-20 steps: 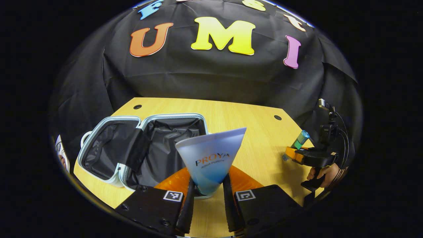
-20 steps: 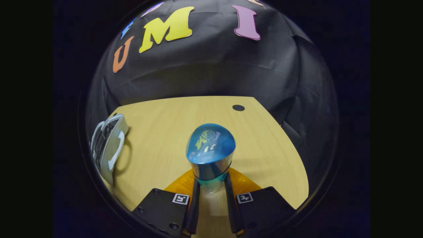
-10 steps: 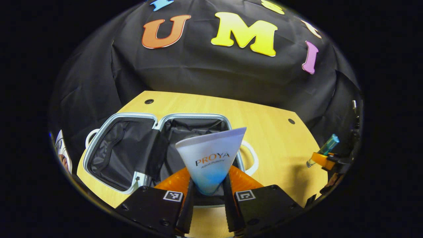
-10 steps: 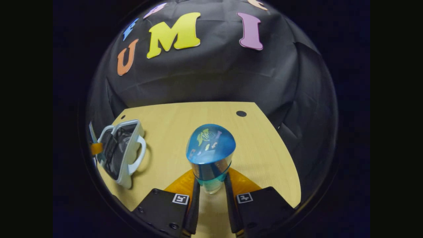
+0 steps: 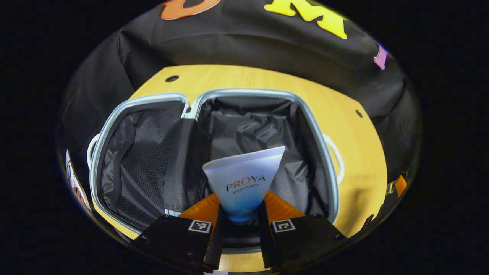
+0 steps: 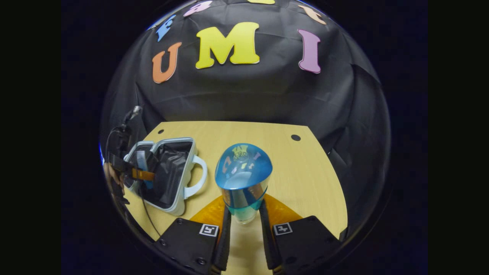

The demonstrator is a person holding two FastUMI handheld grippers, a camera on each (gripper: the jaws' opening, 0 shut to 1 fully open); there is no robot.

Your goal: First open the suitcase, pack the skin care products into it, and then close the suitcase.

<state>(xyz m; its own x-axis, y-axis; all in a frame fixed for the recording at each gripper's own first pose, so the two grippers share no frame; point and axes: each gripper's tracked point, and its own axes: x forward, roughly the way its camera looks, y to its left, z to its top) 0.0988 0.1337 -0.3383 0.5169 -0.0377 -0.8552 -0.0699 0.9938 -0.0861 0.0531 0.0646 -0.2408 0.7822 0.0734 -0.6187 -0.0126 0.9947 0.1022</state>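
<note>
Wooden surface [image 5: 359, 152] carries the open suitcase [image 5: 214, 95]; above it, left tool [image 5: 240, 225] grips a tube [image 5: 244, 179]; right tool [image 6: 244, 229] clamps a bottle [image 6: 243, 175].

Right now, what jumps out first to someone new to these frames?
The open suitcase lying flat on the wooden table, both dark-lined halves bare. The left gripper holds a white-and-blue tube above its right half. In the right gripper view, the right gripper clamps a blue-capped bottle over the table.

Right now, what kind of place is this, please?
Probably a staged recording booth, not a home: a black cloth wall behind a bare wooden table, an open suitcase, and a handheld left gripper holding a tube.
</note>
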